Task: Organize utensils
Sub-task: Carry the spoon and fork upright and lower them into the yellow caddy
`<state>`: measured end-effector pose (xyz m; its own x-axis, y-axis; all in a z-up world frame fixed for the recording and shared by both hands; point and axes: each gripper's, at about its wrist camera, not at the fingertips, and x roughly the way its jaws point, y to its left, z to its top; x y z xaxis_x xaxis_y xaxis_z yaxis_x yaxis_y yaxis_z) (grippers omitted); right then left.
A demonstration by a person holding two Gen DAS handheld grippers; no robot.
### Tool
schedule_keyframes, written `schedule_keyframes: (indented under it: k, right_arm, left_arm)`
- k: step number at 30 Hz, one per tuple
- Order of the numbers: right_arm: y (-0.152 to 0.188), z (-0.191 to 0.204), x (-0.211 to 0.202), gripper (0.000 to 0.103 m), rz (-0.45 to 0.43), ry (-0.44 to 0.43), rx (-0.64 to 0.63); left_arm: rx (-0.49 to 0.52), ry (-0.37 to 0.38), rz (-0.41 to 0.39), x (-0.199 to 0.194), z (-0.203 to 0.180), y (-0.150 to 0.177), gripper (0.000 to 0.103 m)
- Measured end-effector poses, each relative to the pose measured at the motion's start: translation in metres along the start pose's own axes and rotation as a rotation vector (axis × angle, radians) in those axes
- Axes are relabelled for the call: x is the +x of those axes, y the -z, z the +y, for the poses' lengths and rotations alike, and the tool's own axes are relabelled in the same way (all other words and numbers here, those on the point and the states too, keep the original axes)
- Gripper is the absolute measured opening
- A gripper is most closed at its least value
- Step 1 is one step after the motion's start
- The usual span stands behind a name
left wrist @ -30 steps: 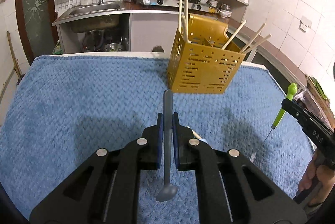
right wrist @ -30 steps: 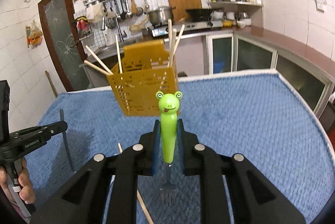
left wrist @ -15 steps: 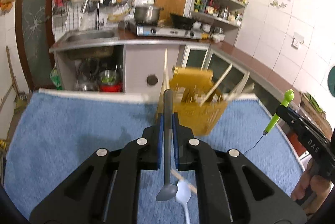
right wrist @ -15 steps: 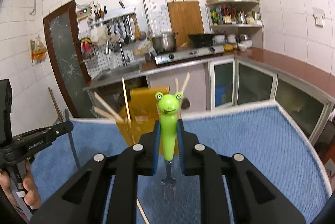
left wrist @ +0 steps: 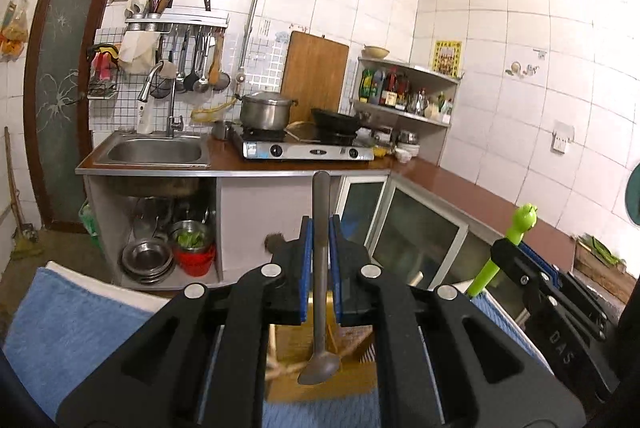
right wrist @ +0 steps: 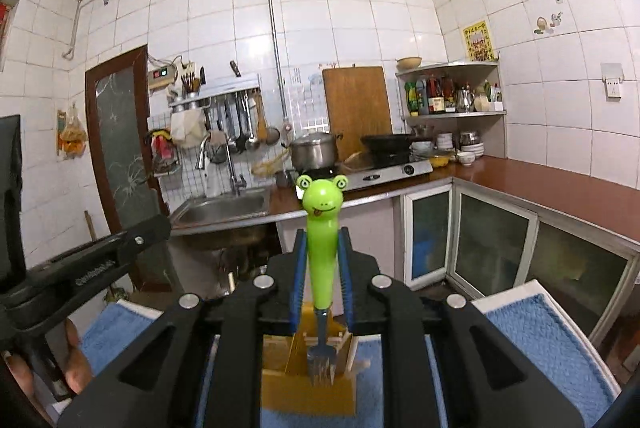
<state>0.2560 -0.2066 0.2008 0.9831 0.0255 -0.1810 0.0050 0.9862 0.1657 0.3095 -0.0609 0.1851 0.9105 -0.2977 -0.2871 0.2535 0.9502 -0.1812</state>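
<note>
My left gripper point(left wrist: 319, 268) is shut on a grey metal spoon point(left wrist: 320, 288), bowl end down, held above the yellow utensil holder point(left wrist: 288, 348), which is mostly hidden below my fingers. My right gripper point(right wrist: 322, 280) is shut on a green frog-handled fork point(right wrist: 322, 228), tines down, just over the yellow holder point(right wrist: 308, 388) with wooden chopsticks in it. The right gripper with the green fork point(left wrist: 516, 240) shows at the right of the left wrist view. The left gripper point(right wrist: 92, 268) shows at the left of the right wrist view.
A blue towel point(left wrist: 68, 320) covers the table under the holder. Behind stand a counter with a sink point(left wrist: 154, 152), a stove with a pot point(left wrist: 266, 112) and a corner shelf of bottles point(left wrist: 404, 96).
Both grippers have risen and tilted up with their utensils. They have closed in over the yellow holder, which now lies right below the fingers. The table has dropped out of view.
</note>
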Motion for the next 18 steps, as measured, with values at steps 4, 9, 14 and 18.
schedule_keyframes:
  k: [4, 9, 14, 18]
  right_arm:
    - [0.017, 0.001, 0.017, 0.015, -0.018, 0.013, -0.027]
    - [0.039, 0.004, 0.026, 0.015, -0.026, 0.029, -0.077]
    - [0.057, -0.003, 0.036, 0.016, 0.028, 0.029, -0.068]
    - [0.068, -0.004, 0.046, 0.016, 0.089, 0.035, -0.092]
  left_arm:
    - [0.008, -0.004, -0.005, 0.029, 0.000, 0.021, 0.007]
    - [0.006, -0.014, 0.053, 0.056, 0.006, 0.052, 0.007]
    - [0.037, -0.037, 0.091, 0.067, 0.012, 0.069, 0.007]
    - [0.043, -0.054, 0.130, 0.074, 0.019, 0.076, 0.007]
